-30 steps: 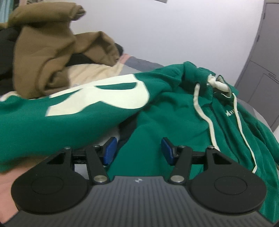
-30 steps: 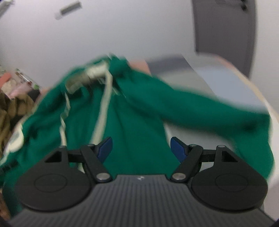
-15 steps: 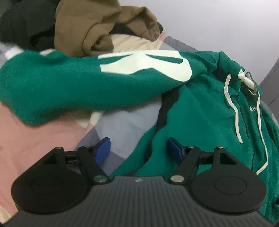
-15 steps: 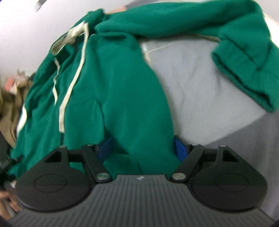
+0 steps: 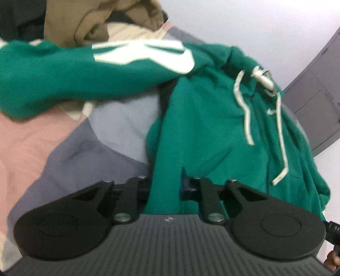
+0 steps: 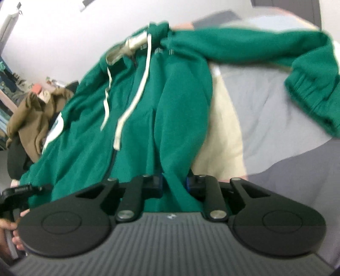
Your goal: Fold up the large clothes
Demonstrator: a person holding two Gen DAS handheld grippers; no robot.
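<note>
Our left gripper (image 5: 164,186) has its fingers closing on the bottom edge of the green hoodie (image 5: 204,127), and a fold of the green cloth sits right between them. Our right gripper (image 6: 174,183) is doing the same thing: its fingers are closing, and a strip of the hoodie's hem is pinched between the blue pads (image 6: 188,182).

From the left fingers, the hoodie runs up toward 12 and 1 o'clock. It lies on a bed (image 5: 63,152) with pink, grey and cream patches. Two white strings (image 5: 246,114) hang down its front. One sleeve (image 5: 63,78) with a big white shape on it stretches away to 9 o'clock (the view is a bit blurry here). Behind that sleeve, at 11 o'clock, we see a heap of brown clothes (image 5: 89,19). A grey door (image 5: 318,102) stands at 2 o'clock.

From the right fingers, the hoodie goes up to 12 o'clock, where its hood (image 6: 136,44) lies. The other sleeve (image 6: 265,46) reaches across the bed to 2 o'clock, and its cuff (image 6: 310,95) rests on the grey cover. The brown clothes show at 9 o'clock. A hand (image 6: 14,235) shows at 8 o'clock.
</note>
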